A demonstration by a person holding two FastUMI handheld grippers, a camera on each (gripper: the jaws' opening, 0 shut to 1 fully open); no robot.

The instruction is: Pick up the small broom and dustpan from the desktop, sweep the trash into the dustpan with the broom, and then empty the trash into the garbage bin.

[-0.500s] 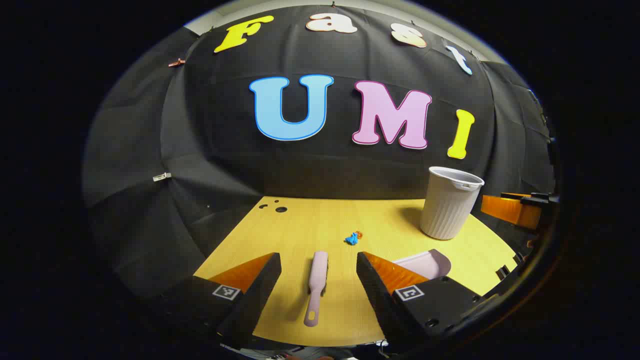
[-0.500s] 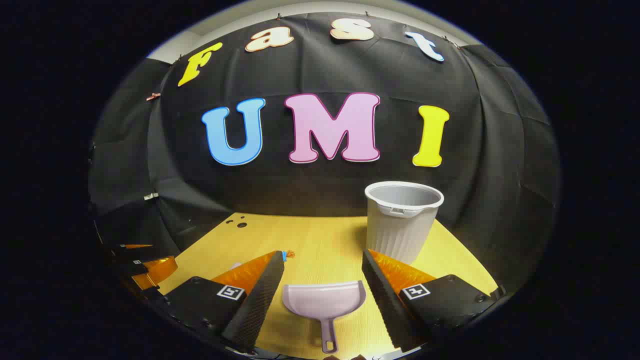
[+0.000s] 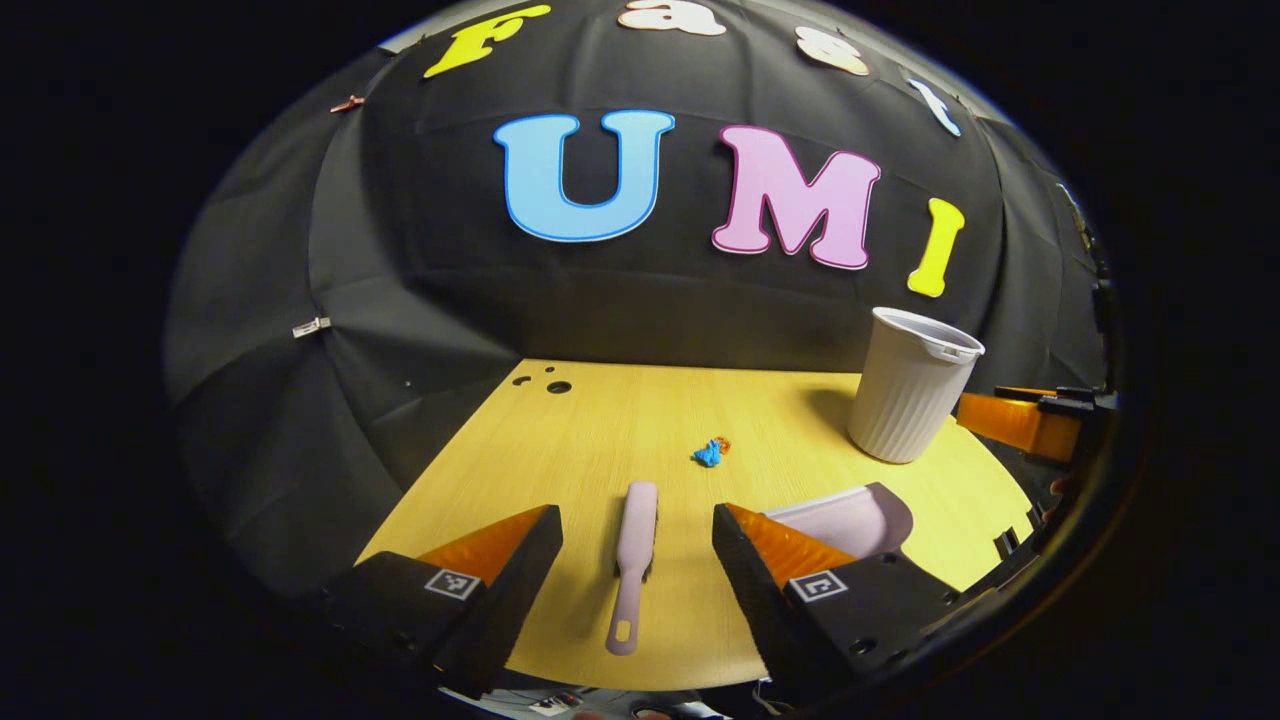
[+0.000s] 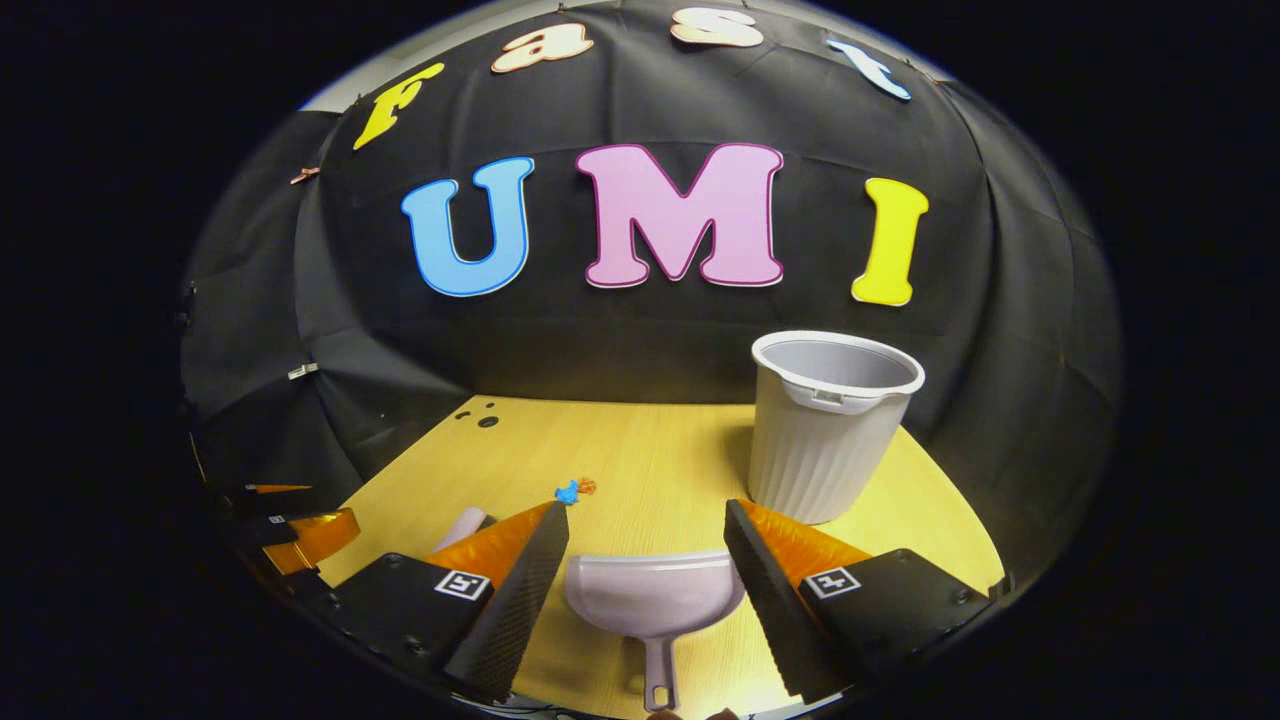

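Observation:
A small pale pink broom [image 3: 633,562] lies flat on the yellow desktop [image 3: 600,430], handle toward me, between the fingers of my left gripper [image 3: 637,530], which is open and above it. The pink dustpan [image 4: 655,600] lies with its handle toward me between the fingers of my right gripper [image 4: 647,525], also open and not touching it. The dustpan [image 3: 850,520] also shows partly behind the left gripper's right finger. A small blue and orange scrap of trash [image 3: 710,452] lies mid-desk, seen again as trash [image 4: 573,490]. The grey ribbed garbage bin [image 4: 825,425] stands upright at the right.
The bin [image 3: 910,395] is at the desk's far right in the left gripper view, with the other gripper's orange finger [image 3: 1020,420] beyond it. Several small dark holes [image 3: 550,383] mark the desk's far left corner. The left gripper [image 4: 300,525] shows at the far left.
Both views have tipped down and moved slightly forward: the desk, the bin and the trash now look a bit larger. Broom and dustpan have not moved. Both grippers stay open.

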